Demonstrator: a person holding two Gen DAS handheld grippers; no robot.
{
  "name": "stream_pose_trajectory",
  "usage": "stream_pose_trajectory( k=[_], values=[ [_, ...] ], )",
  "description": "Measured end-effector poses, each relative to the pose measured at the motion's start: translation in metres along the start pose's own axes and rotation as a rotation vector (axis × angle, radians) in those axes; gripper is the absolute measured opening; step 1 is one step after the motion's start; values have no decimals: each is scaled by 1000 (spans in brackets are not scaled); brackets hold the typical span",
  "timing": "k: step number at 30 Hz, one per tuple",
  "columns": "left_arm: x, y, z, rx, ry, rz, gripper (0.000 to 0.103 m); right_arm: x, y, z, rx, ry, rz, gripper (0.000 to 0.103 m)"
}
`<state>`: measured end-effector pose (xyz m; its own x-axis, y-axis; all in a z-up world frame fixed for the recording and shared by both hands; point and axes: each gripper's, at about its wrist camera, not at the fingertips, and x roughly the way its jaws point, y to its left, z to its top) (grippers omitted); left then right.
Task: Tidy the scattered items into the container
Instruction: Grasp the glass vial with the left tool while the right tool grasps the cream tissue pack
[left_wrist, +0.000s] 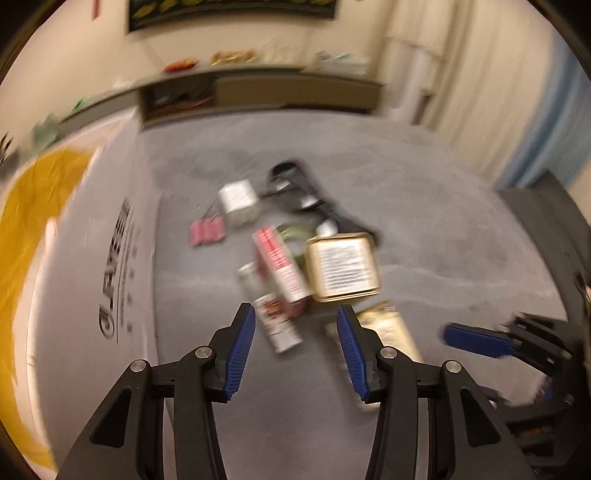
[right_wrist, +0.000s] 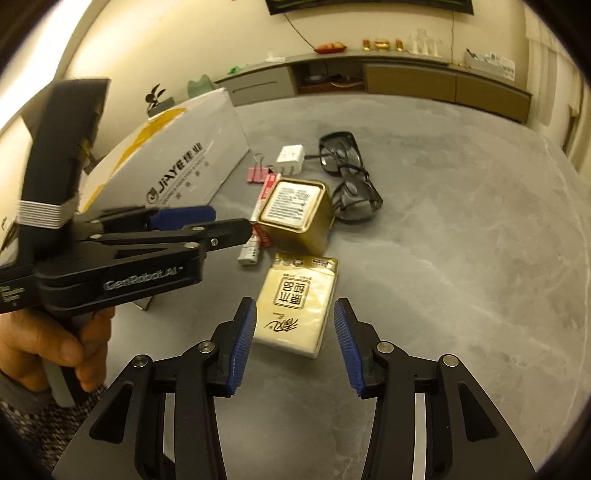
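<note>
Grey box (right_wrist: 177, 162) far left on worktop (right_wrist: 461, 258). Left tongs (left_wrist: 296, 321) open, empty, over blurred tubes (left_wrist: 280, 273), probably. Gold tin (right_wrist: 295, 210) mid-pile. Right tongs (right_wrist: 294, 314) open, straddling tissue pack (right_wrist: 299, 299).

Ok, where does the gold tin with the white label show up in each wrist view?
Left wrist: gold tin, right of centre, blurred, just beyond the open left gripper.
Right wrist: gold tin, centre, beyond the tissue pack.
Shared landmark: the grey printed box, left of the tin in both views.
</note>
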<state>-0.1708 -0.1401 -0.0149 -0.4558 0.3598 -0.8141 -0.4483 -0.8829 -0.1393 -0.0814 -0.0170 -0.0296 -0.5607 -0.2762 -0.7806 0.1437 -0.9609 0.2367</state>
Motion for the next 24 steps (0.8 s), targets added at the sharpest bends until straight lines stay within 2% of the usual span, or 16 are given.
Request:
stream_pose_trajectory(
  k=[1, 3, 6, 12, 21, 24],
  values=[
    [3, 2, 1, -6, -4, -8, 48, 3, 0, 0, 9, 0, 0, 51],
    [10, 6, 1, -12, -1, 28, 48, 10, -1, 1, 31, -2, -9, 54],
    [16, 11, 2, -42, -2, 20, 48, 20, 1, 4, 42, 3, -28, 57],
    [34, 9, -1, -28, 44, 14, 49, 42, 13, 5, 7, 46, -86, 62],
    [43, 14, -2, -41, 14, 52, 49, 46, 2, 1, -5, 62, -178, 63],
    [42, 14, -4, -36, 5, 59, 42, 43, -5, 0, 7, 59, -187, 62]
  ],
)
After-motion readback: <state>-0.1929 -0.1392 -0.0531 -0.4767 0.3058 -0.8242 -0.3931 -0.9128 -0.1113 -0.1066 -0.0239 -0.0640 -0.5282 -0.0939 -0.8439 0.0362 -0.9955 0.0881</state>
